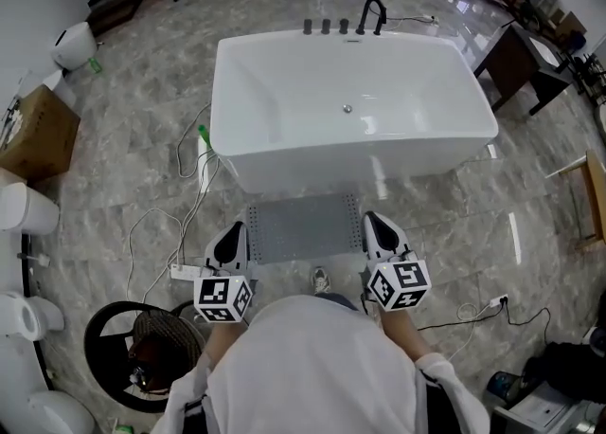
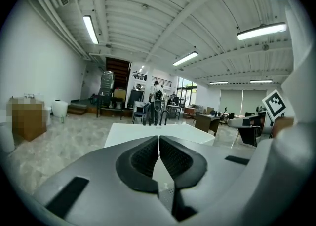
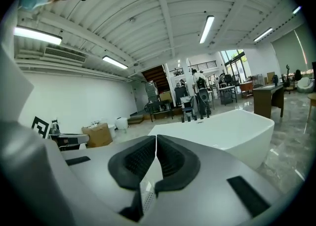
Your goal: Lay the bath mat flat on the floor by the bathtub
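Left gripper first, from the head view: we saw it hanging over the left edge of the bath mat, while the right gripper hung over the mat's right edge. From up there we could not tell whether either one touched it. The grey mat lay flat on the marble floor, between the two grippers, its far edge just beside the near wall of the white bathtub. A black faucet stood at the tub's far rim, cables trailed over the floor left of the mat, and a cardboard box sat well apart at the far left. Over to the left gripper view: we found the jaws pressed together, the dark pads meeting along a thin line with nothing between them, and the gripper looking level across the room at the tub. Then the right gripper view, and we got the same picture: jaws closed pad to pad, empty, the tub ahead and to the right, the box off to the left.
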`<state>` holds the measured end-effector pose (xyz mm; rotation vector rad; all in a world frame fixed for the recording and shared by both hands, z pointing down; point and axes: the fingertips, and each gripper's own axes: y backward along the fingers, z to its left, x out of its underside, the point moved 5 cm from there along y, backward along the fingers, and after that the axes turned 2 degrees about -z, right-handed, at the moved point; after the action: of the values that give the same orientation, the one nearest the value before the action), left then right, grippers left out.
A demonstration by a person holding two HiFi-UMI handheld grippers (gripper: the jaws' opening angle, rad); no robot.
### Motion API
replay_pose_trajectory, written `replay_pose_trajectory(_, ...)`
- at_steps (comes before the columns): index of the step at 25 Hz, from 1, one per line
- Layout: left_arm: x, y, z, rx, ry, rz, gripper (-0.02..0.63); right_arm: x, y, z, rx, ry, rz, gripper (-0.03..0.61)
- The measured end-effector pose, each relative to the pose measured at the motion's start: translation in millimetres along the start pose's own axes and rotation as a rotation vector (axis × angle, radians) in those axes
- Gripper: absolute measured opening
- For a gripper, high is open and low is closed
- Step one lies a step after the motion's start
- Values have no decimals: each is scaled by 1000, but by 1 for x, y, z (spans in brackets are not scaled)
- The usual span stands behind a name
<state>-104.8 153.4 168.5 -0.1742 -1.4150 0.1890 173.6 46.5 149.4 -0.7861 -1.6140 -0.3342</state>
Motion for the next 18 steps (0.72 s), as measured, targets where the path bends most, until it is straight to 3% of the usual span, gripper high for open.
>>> replay_pose_trajectory(10, -52, 20, -12, -13, -78, -97, 32, -33, 11, 15, -70, 65, -45, 32)
replay_pose_trajectory(18, -53, 22, -19, -3, -62, -93, 32, -39, 7, 15, -82, 99, -42, 31)
